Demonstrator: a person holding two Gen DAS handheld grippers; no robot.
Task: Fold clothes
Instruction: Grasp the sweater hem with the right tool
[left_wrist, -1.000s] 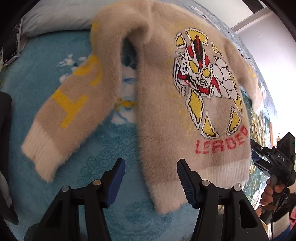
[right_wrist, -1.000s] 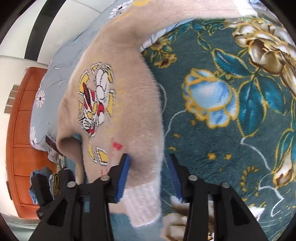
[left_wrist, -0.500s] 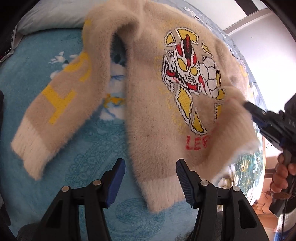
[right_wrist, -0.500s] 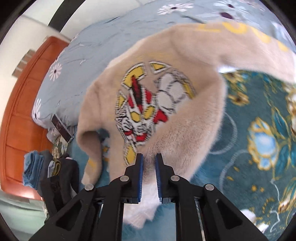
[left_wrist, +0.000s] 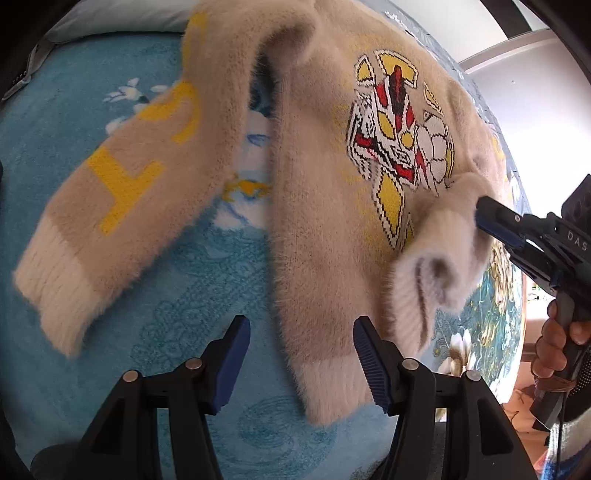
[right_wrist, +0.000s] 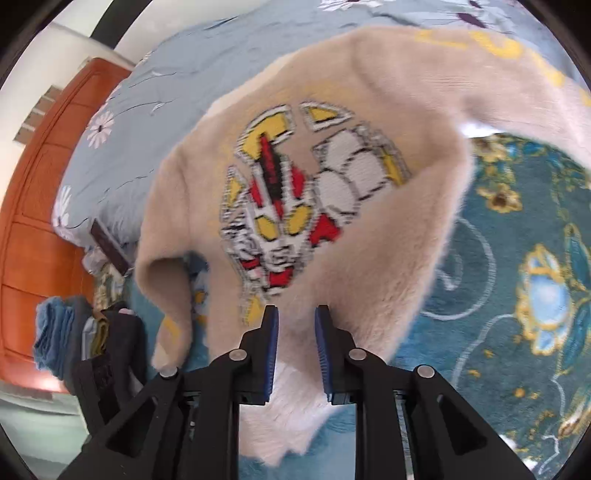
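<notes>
Beige and fluffy, the sweater (left_wrist: 317, 236) lies face up on the blue blanket (left_wrist: 110, 110) of a bed, its robot picture (left_wrist: 399, 147) uppermost and one sleeve (left_wrist: 122, 192) with yellow letters spread out to the side. The corner of the hem (left_wrist: 424, 288) on the far side is lifted off the blanket and curled over toward the picture. That corner is gripped by the right tongs (right_wrist: 295, 325); in the right wrist view the blue pads (right_wrist: 271, 350) stand a little apart with thick pile pressed between them. The left tongs (left_wrist: 299, 354) hang wide and empty above the near part of the hem, touching nothing.

The step in hand is judged to be the folding of one side of the body inward. For a clean fold, the gripped corner should be carried across in a low arc rather than pulled high, so that the rest of the body is not dragged over the blanket. The near hem could be pinned or taken by the left tongs, which would keep the bottom edge straight while the side is laid over. The corner should be set down flat and let go only once the folded edge runs parallel to the body. Because the knit is thick and springy, a light press along the crease is likely to be needed. The spread sleeve is best left for a separate fold.
</notes>
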